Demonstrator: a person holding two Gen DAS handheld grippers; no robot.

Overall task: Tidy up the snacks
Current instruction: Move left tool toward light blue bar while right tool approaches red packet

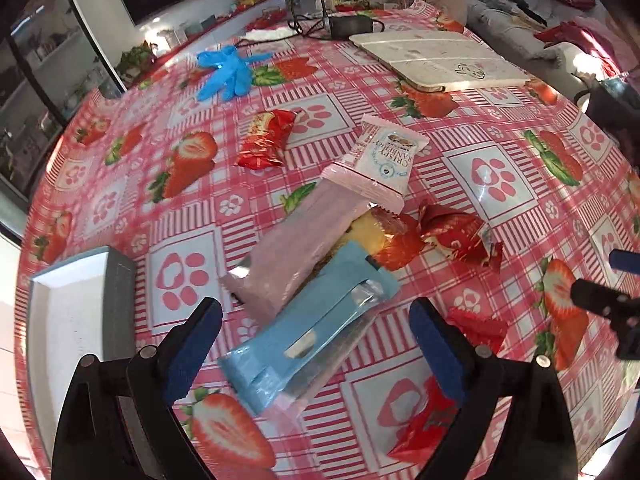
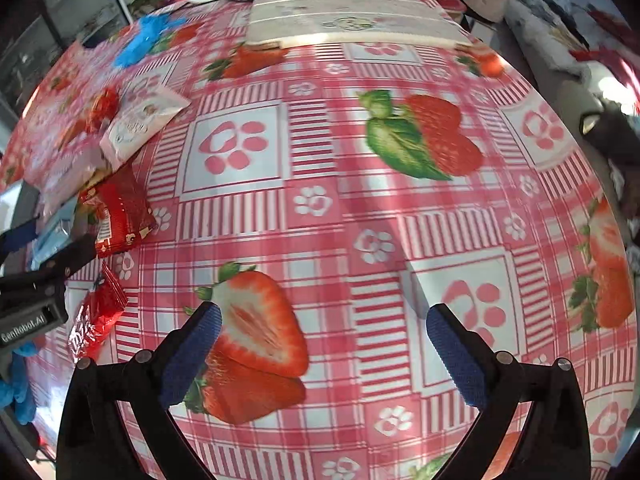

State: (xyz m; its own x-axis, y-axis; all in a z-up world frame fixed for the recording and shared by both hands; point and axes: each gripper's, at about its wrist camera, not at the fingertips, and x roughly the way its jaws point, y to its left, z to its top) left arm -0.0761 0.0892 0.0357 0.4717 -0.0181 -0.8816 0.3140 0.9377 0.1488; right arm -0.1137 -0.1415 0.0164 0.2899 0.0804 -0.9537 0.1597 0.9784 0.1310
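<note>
In the left wrist view my left gripper is open, its blue pads either side of a light blue snack pack lying on the strawberry tablecloth. A pink pack lies under it, with a yellow-red snack, a red wrapper and a white-pink cranberry crisp pack beyond. A red snack lies further off. Small red packs sit by the right finger. My right gripper is open and empty over bare cloth; red packs lie to its left.
A white-lined grey box stands at the left of my left gripper. A blue glove, a white board and a black charger with cable lie at the far side. The table edge curves off left.
</note>
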